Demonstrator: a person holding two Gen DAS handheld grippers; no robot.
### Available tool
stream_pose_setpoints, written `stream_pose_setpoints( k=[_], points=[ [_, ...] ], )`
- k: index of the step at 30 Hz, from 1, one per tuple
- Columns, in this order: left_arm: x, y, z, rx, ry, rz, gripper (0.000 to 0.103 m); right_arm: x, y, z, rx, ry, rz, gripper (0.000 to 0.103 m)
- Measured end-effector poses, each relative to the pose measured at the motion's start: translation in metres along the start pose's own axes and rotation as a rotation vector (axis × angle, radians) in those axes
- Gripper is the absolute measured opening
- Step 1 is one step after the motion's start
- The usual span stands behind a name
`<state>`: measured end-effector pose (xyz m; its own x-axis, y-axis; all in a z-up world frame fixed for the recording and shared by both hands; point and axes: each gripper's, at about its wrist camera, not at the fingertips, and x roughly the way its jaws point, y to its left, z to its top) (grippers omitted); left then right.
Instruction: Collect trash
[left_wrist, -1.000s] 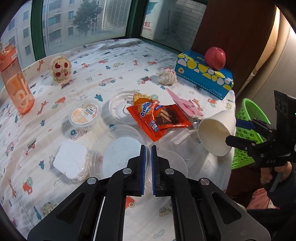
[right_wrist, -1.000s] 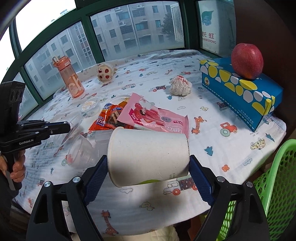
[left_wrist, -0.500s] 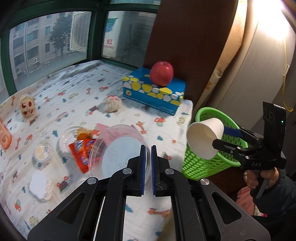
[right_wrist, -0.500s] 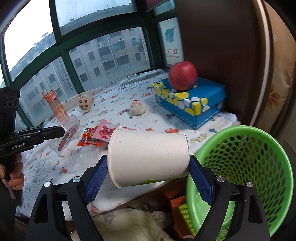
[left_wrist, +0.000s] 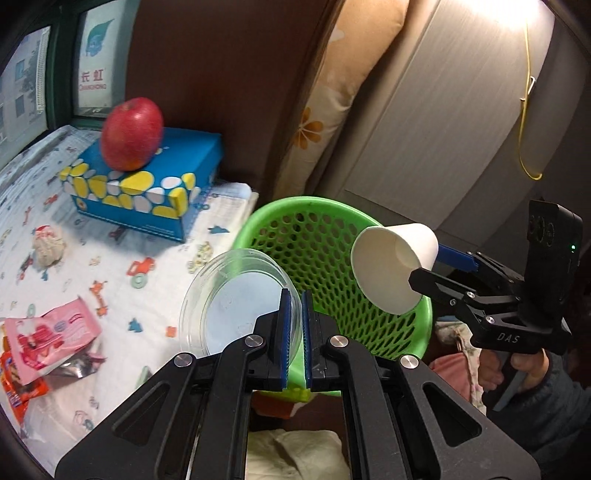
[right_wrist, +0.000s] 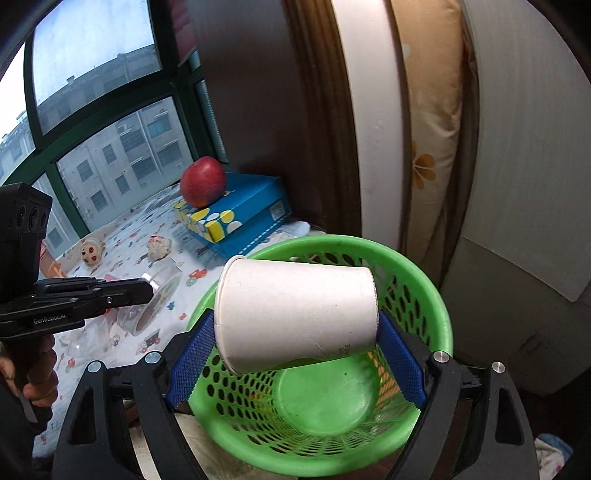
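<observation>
Beside the green basket (right_wrist: 424, 280), an apple (right_wrist: 203, 181) tops a box (right_wrist: 243, 218).

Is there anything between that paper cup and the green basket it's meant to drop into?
Nothing visible. The paper cup, clamped sideways in the right gripper, hangs over the open green basket, whose bottom looks bare.

Left gripper (left_wrist: 294, 314) pinched shut on the rim of a clear plastic lid (left_wrist: 236, 299), lid tilted, held at the near-left edge of the green basket (left_wrist: 317, 236). Right gripper (left_wrist: 439, 264) at right clamps a white paper cup (left_wrist: 388, 269) on its side over the basket's right rim. Far left on the patterned cloth (left_wrist: 122, 295): red apple (left_wrist: 132, 133) resting on a blue box (left_wrist: 147, 184). Near left: pink wrapper (left_wrist: 48, 336).
</observation>
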<state>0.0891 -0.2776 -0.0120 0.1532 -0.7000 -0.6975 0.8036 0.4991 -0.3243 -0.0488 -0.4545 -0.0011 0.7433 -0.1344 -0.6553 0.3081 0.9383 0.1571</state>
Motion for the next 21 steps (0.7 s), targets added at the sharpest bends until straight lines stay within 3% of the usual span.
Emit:
stream_pose_setpoints(
  k=[10, 18, 21],
  points=[
    [0.060, -0.021, -0.002, -0.026, 0.105, -0.048, 0.005, -0.005, -0.042, -0.009, 0.075, -0.004, -0.038, 0.083],
    [0.058, -0.014, -0.007, -0.052, 0.105, -0.041, 0.007, -0.002, -0.045, -0.009, 0.075, 0.004, -0.033, 0.083],
    [0.047, -0.009, -0.007, -0.062, 0.086, -0.014, 0.023, 0.006, -0.038, -0.010, 0.057, 0.026, -0.026, 0.083]
  ],
)
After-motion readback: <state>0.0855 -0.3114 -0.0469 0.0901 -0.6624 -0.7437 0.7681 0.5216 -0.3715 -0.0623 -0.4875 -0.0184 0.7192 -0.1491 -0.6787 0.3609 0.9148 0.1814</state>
